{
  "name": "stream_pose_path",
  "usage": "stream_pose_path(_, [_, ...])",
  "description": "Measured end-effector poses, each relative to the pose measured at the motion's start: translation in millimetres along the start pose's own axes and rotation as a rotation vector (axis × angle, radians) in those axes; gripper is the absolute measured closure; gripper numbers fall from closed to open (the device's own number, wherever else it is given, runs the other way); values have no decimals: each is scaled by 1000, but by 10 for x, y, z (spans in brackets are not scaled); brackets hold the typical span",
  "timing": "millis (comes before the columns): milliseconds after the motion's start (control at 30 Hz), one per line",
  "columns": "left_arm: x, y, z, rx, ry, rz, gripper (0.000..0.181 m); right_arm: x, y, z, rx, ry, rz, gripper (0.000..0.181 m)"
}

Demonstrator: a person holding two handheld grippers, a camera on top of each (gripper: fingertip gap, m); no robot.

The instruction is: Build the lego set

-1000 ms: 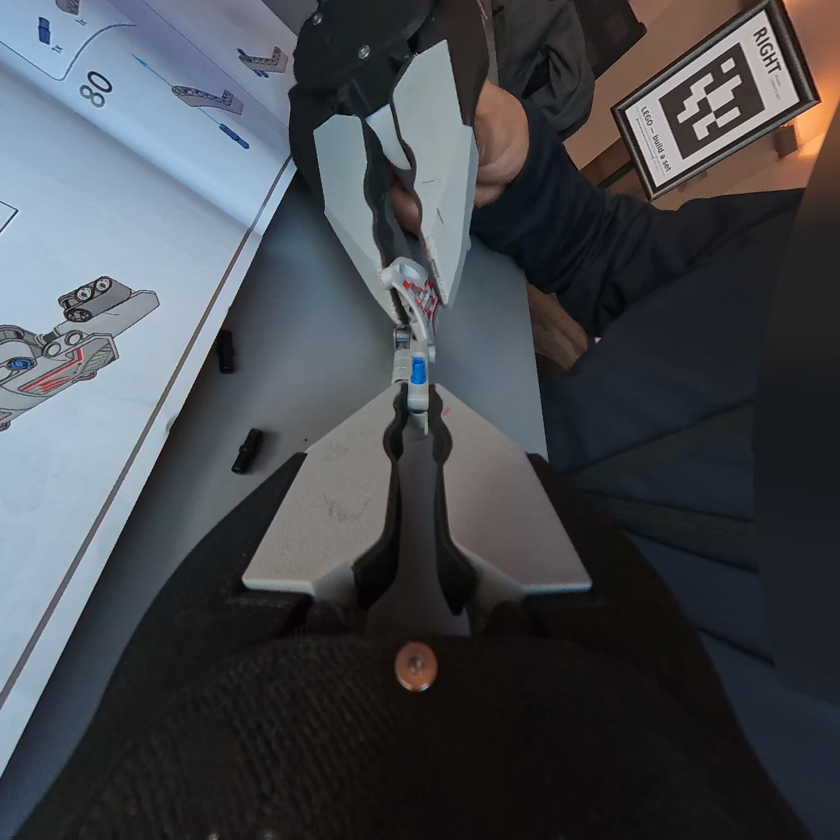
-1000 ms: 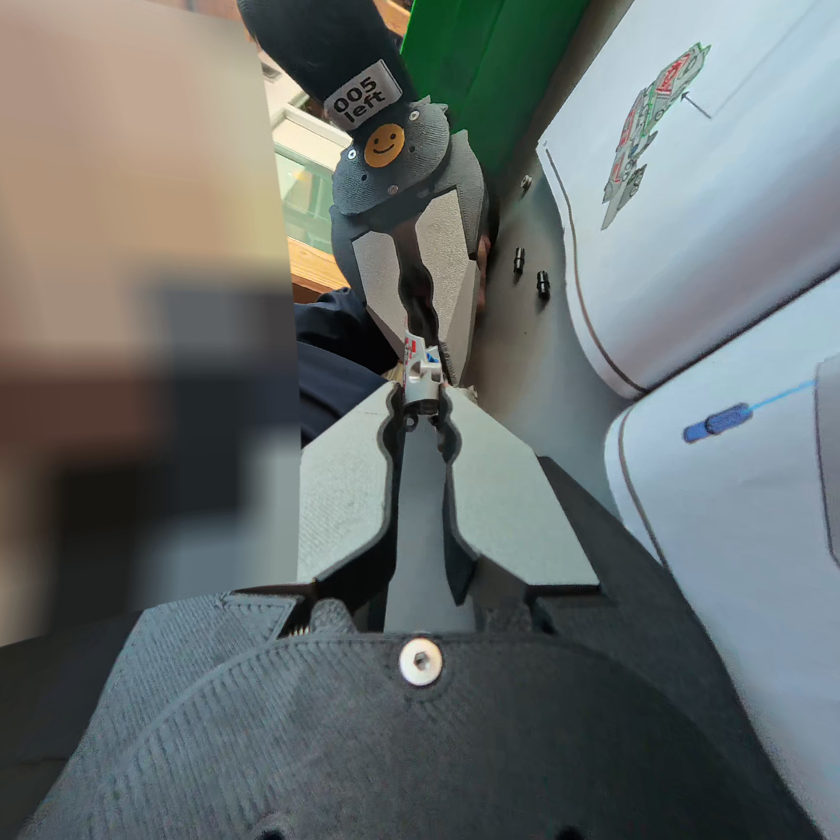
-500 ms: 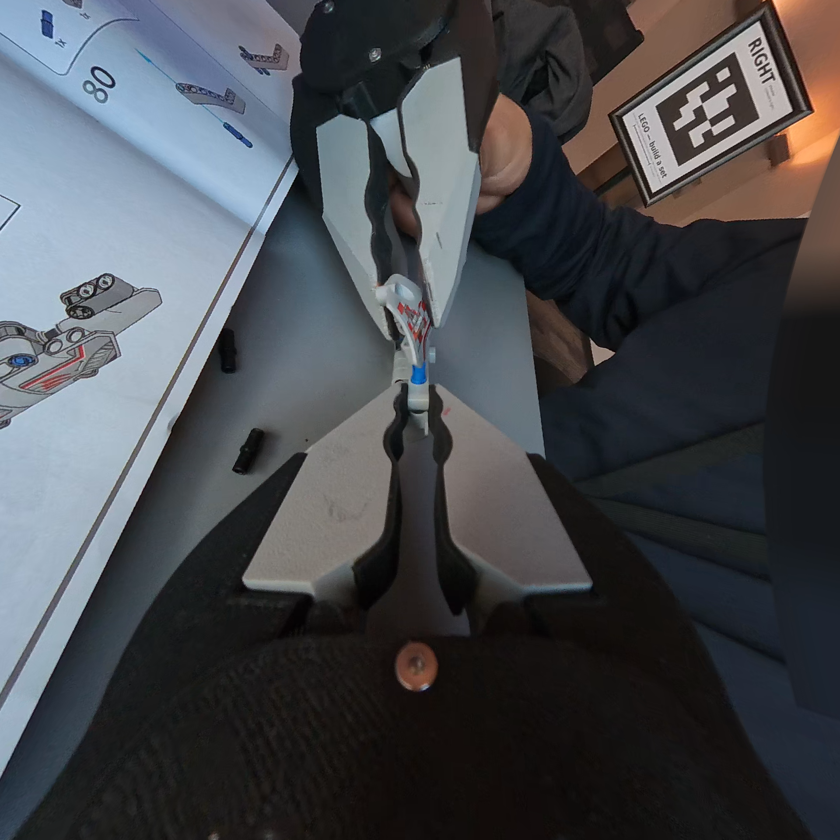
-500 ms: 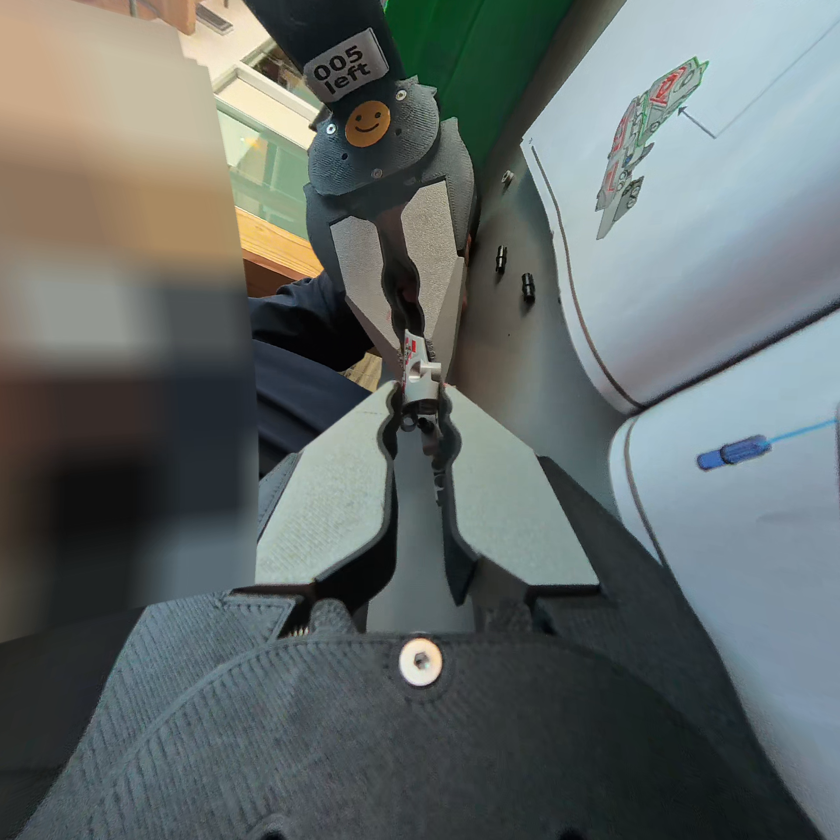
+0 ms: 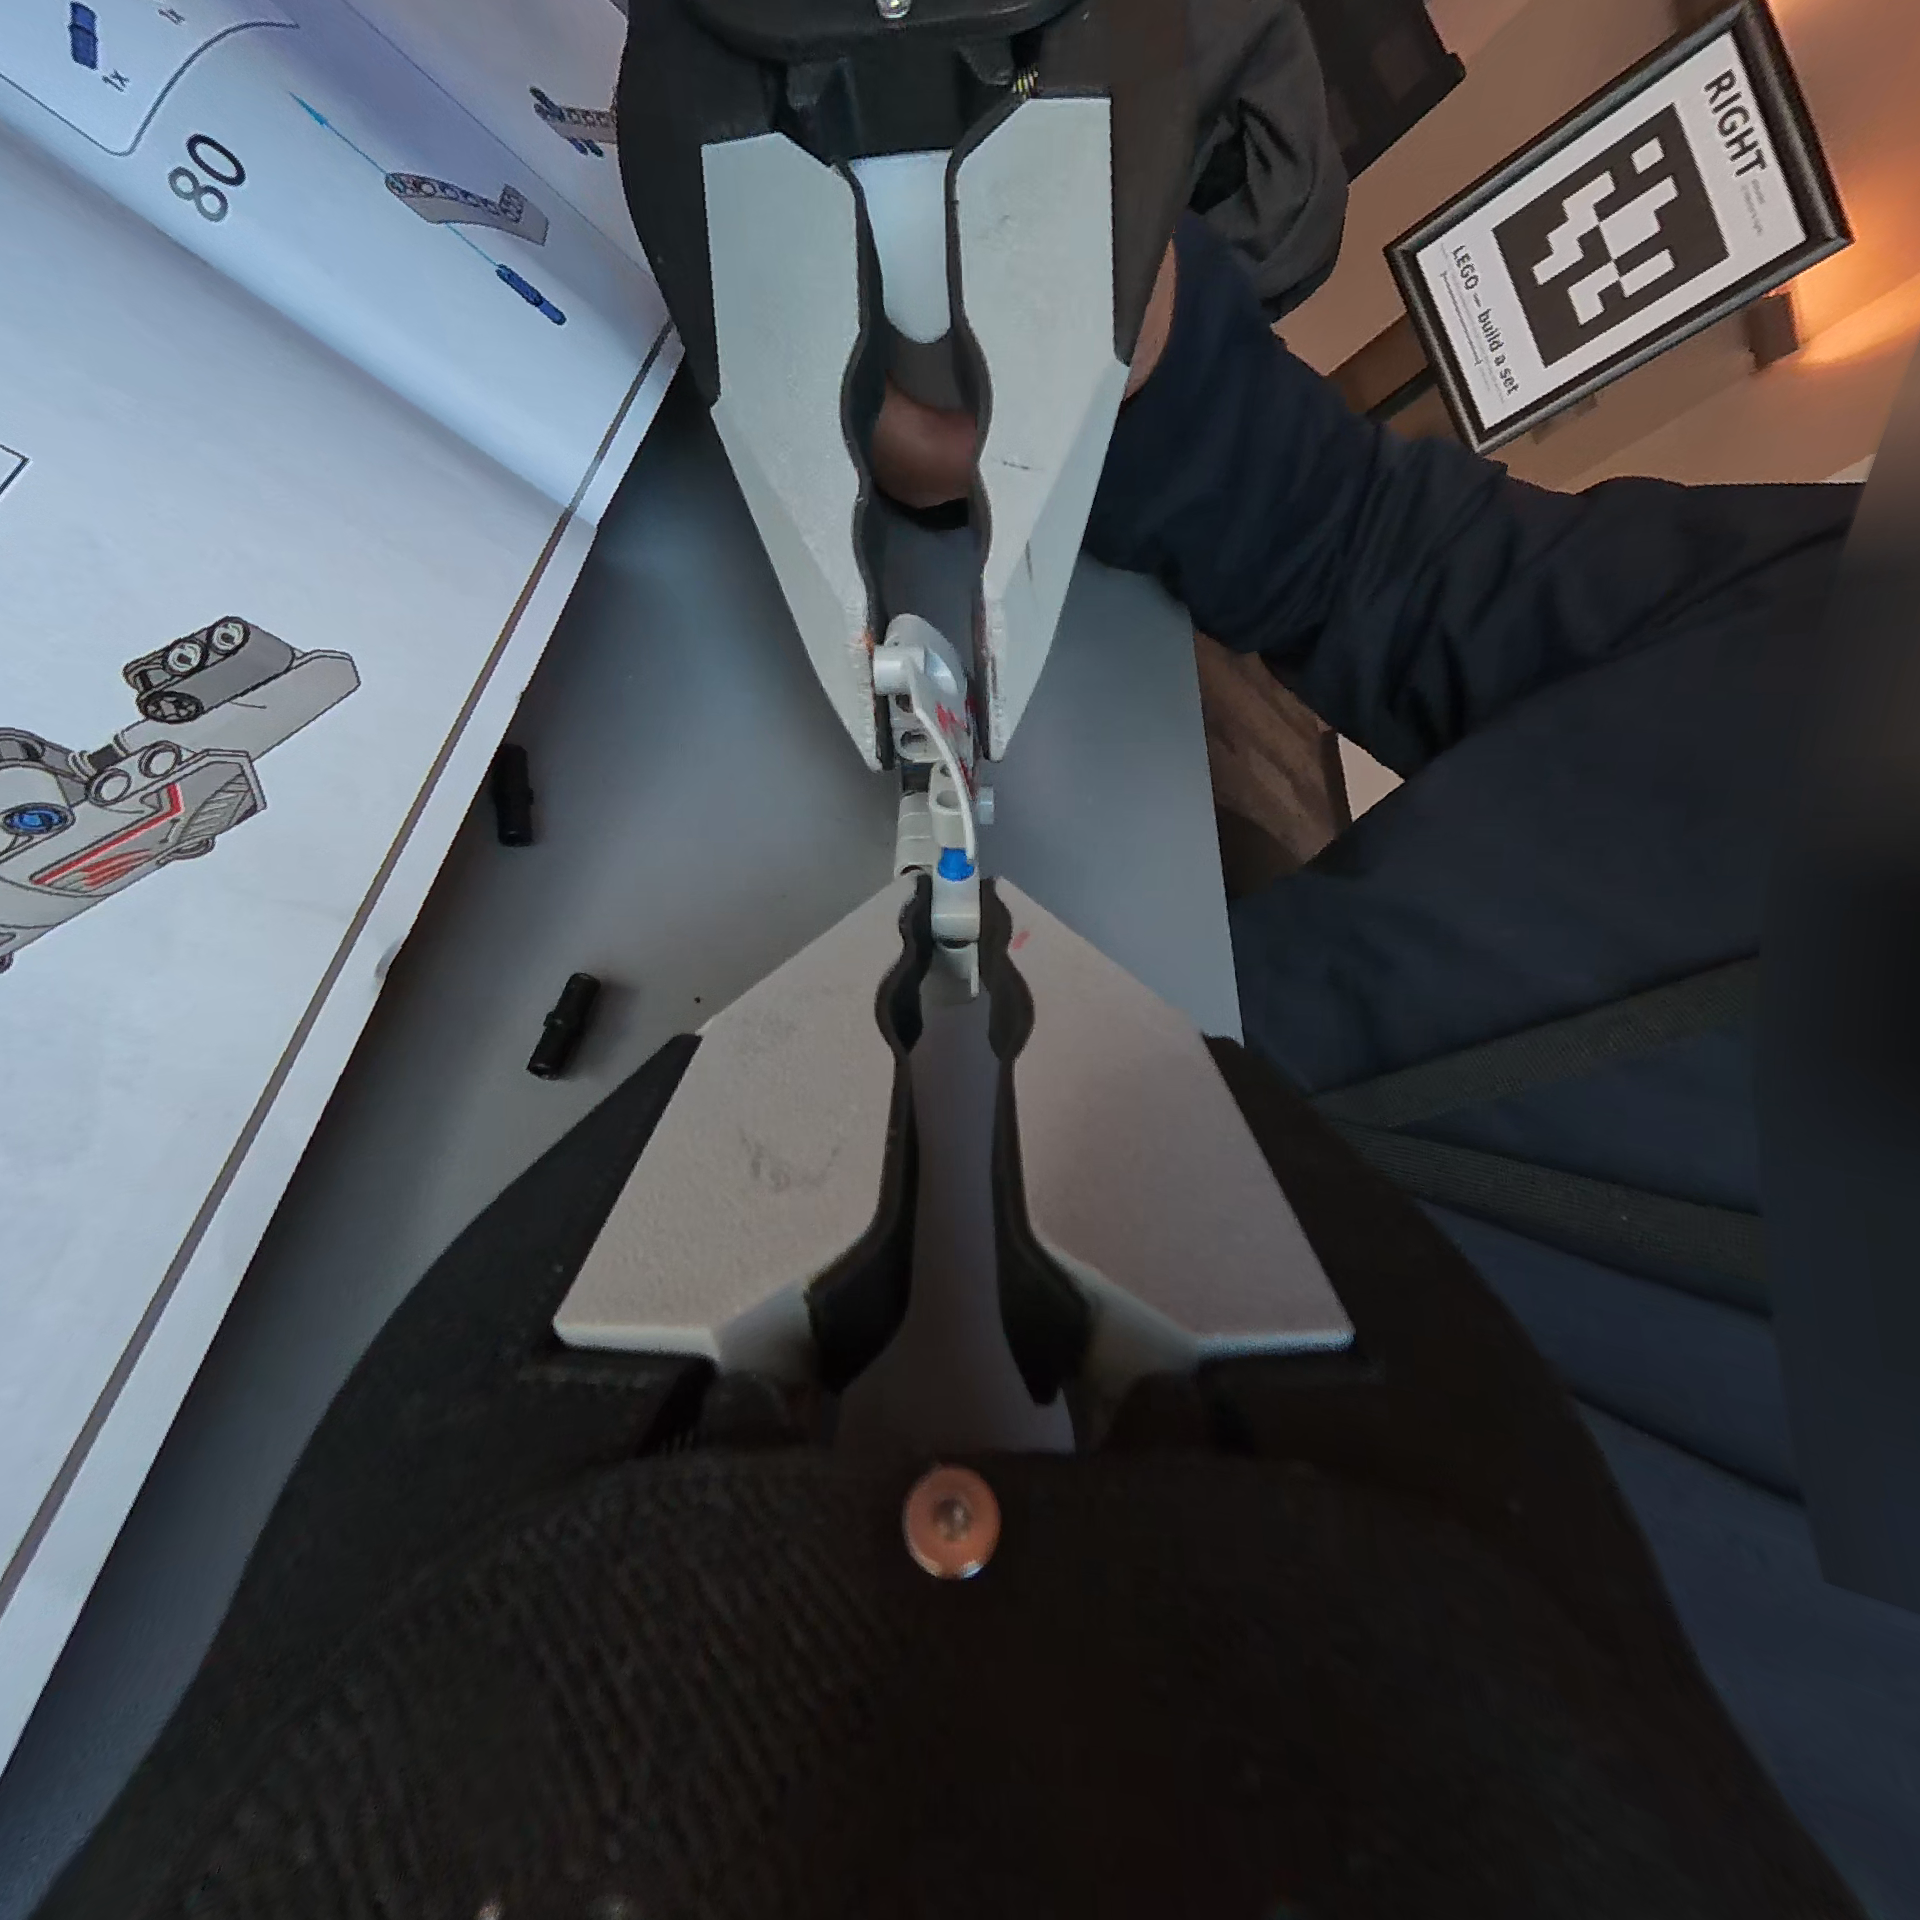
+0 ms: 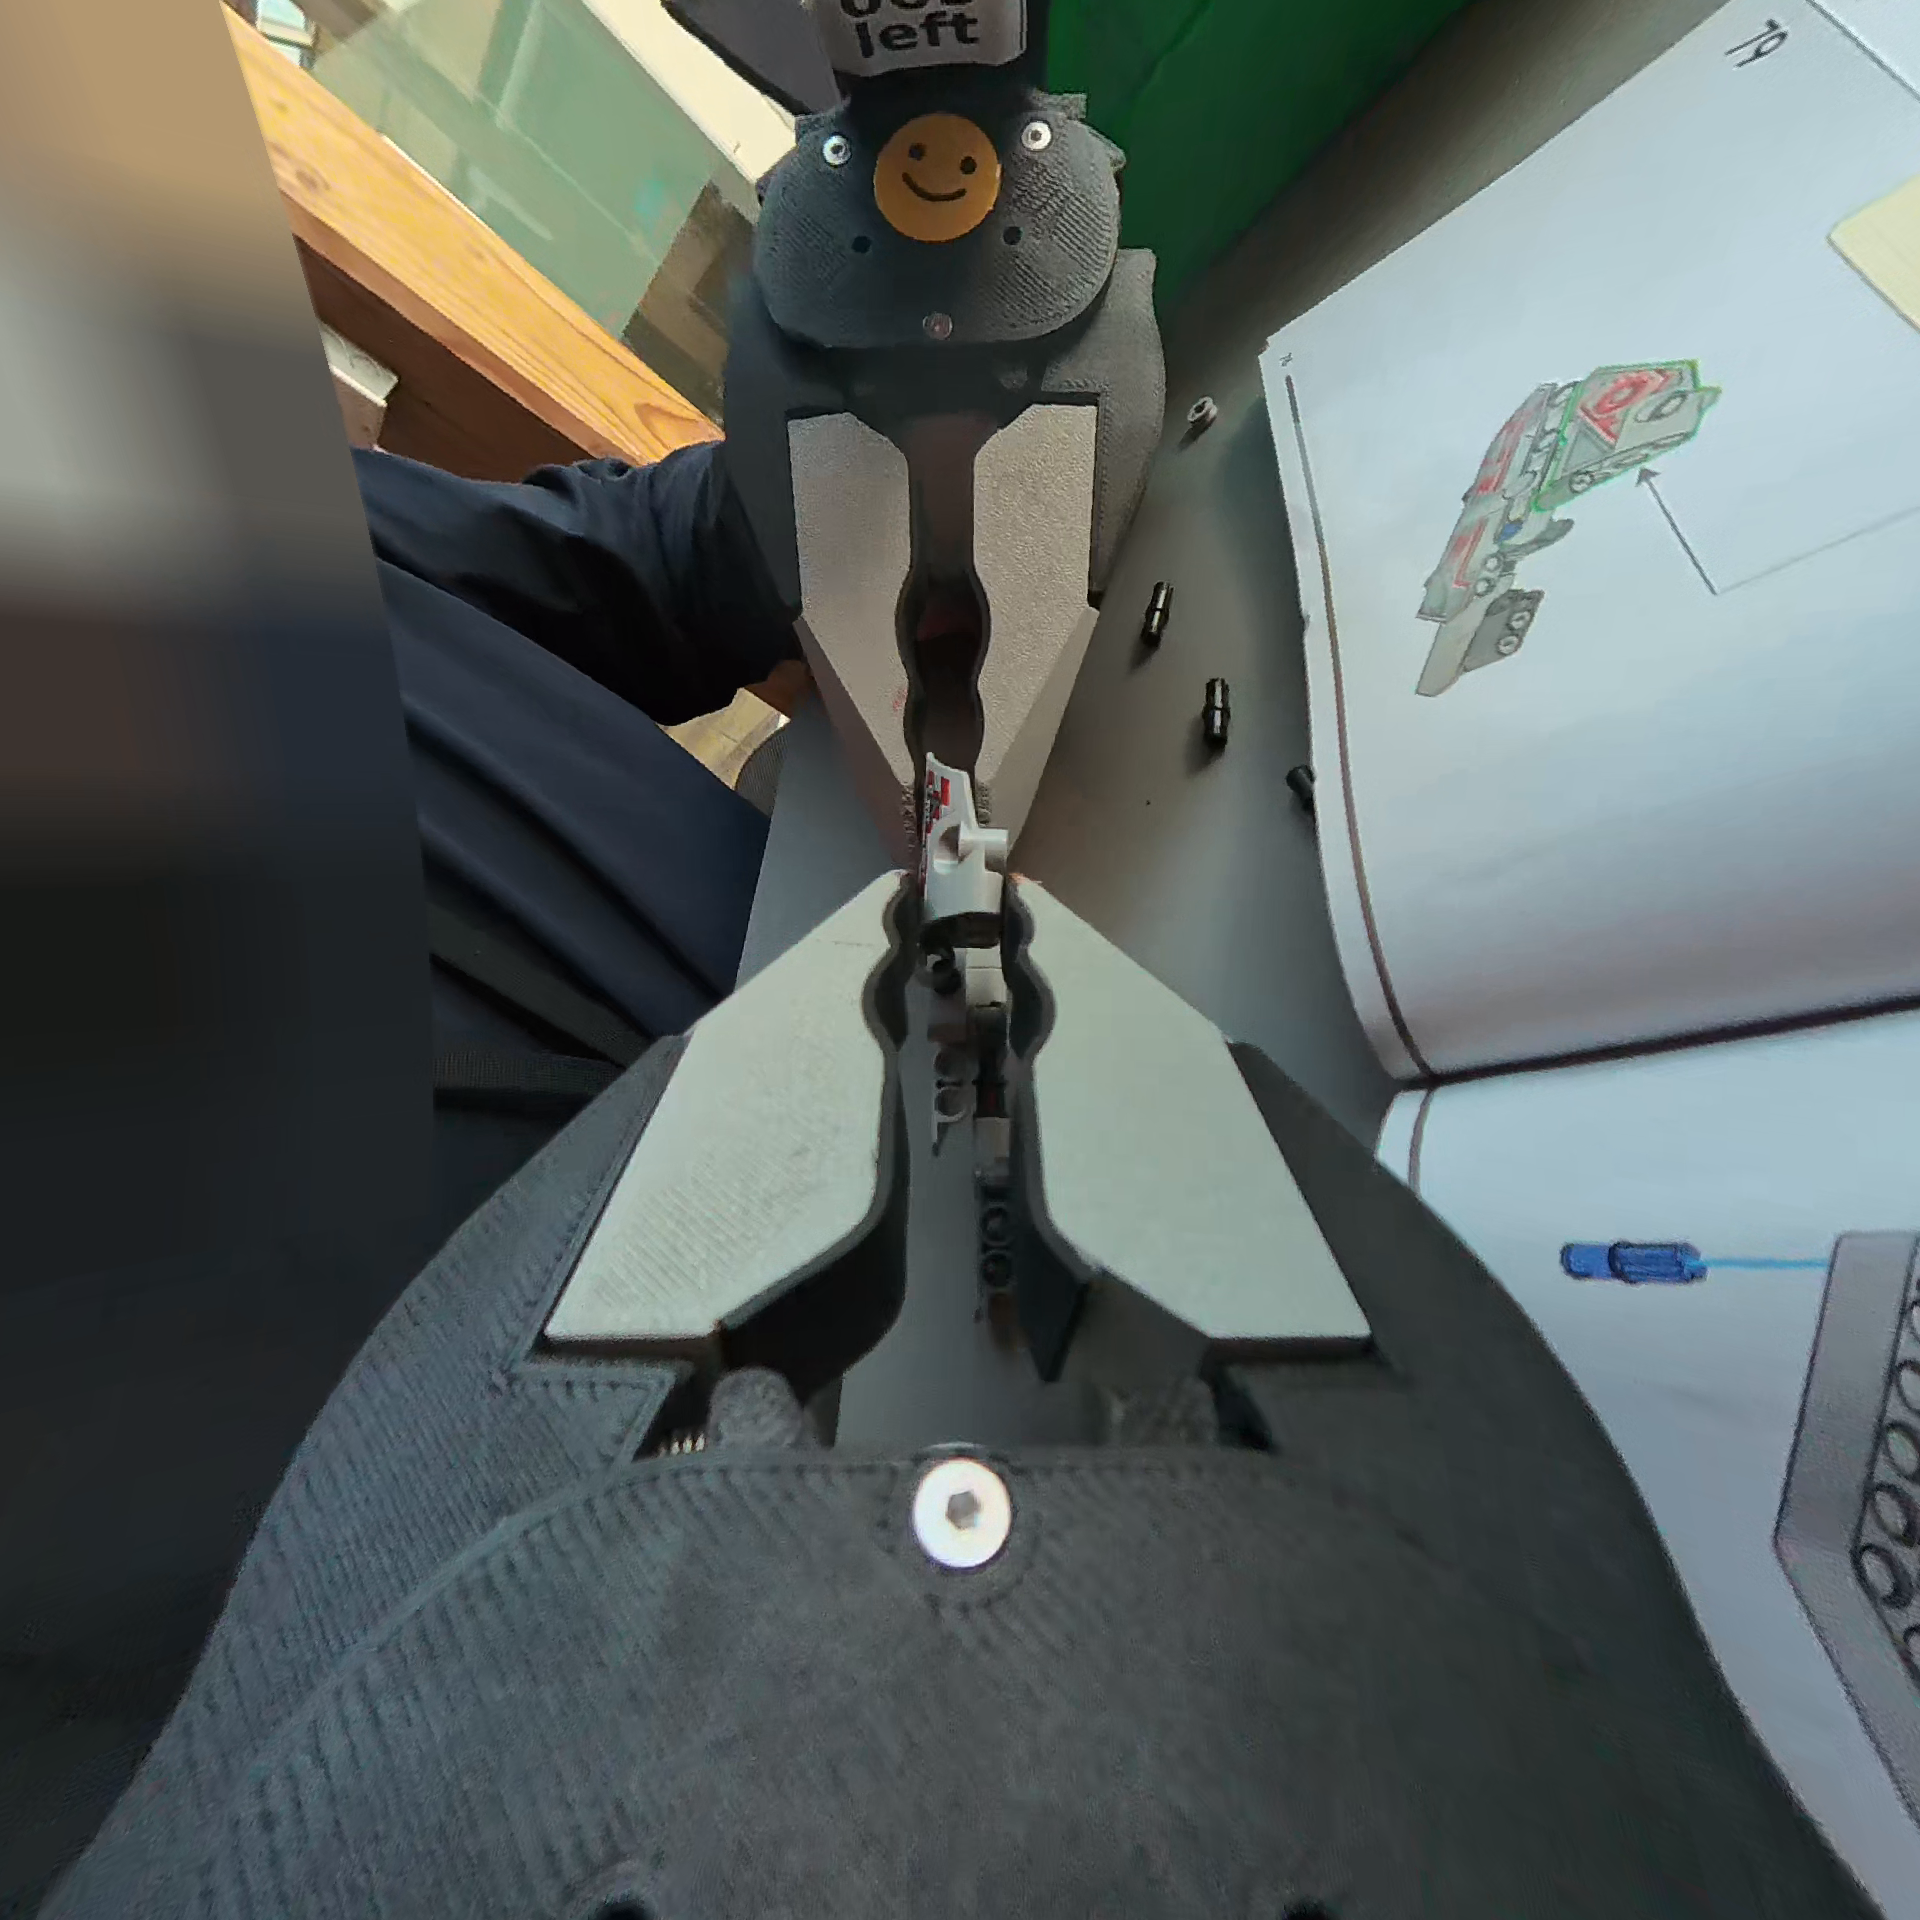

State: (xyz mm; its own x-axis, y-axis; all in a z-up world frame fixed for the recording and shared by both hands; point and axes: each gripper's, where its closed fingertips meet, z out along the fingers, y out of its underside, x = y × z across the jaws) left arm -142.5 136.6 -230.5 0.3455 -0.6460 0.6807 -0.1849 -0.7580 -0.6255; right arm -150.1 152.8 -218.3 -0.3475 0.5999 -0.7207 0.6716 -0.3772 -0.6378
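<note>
Far left in the left wrist view: open instruction booklet (image 5: 260, 540) lying flat on the grey worktop (image 5: 665, 727). Just beside its edge, two small black pins (image 5: 513, 792) (image 5: 562, 1024), apart from each other. In the middle, left claw (image 5: 951, 914) clamped on the near end of the lego assembly (image 5: 940, 800), a slim grey-and-white piece with a blue pin and red markings, held above the worktop. Facing it tip to tip from above, right claw (image 5: 925, 727) clamped on the far end of the same piece. To the right, dark sleeve (image 5: 1403, 582), then a framed marker card (image 5: 1621, 208) standing at the back.

In the right wrist view, left to right: sleeve (image 6: 582, 582), the assembly (image 6: 961, 862) pinched between right claw (image 6: 961, 914) and left claw (image 6: 951, 821), dark beams trailing back between the right fingers (image 6: 769, 1122); then black pins (image 6: 1158, 611) (image 6: 1216, 713) on the worktop (image 6: 1205, 499), and the booklet (image 6: 1662, 727).
</note>
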Motion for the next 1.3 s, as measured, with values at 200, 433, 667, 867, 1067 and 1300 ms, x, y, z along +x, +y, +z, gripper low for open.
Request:
stream_pose_path(200, [-8, 1, 1, 0, -12, 6, 176, 7, 3, -1, -7, 42, -61, 170])
stream_pose_path(433, [11, 14, 4, -6, -26, 44, 176, -13, 23, 11, -22, 116, -200, 170])
stream_pose_path(667, [40, 65, 26, -35, -91, 158, 176, -71, 61, 47, -113, 177, -335, 170])
stream_pose_path(867, [69, 111, 34, -47, -197, 320, 176, -147, 100, 85, -139, 348, -535, 169])
stream_pose_path(1067, [112, 149, 75, -59, -297, 488, 176, -216, 176, 81, -235, 732, -837, 169])
stream_pose_path(1300, [83, 201, 103, -105, -347, 565, 176, -228, 220, 122, -273, 616, -858, 169])
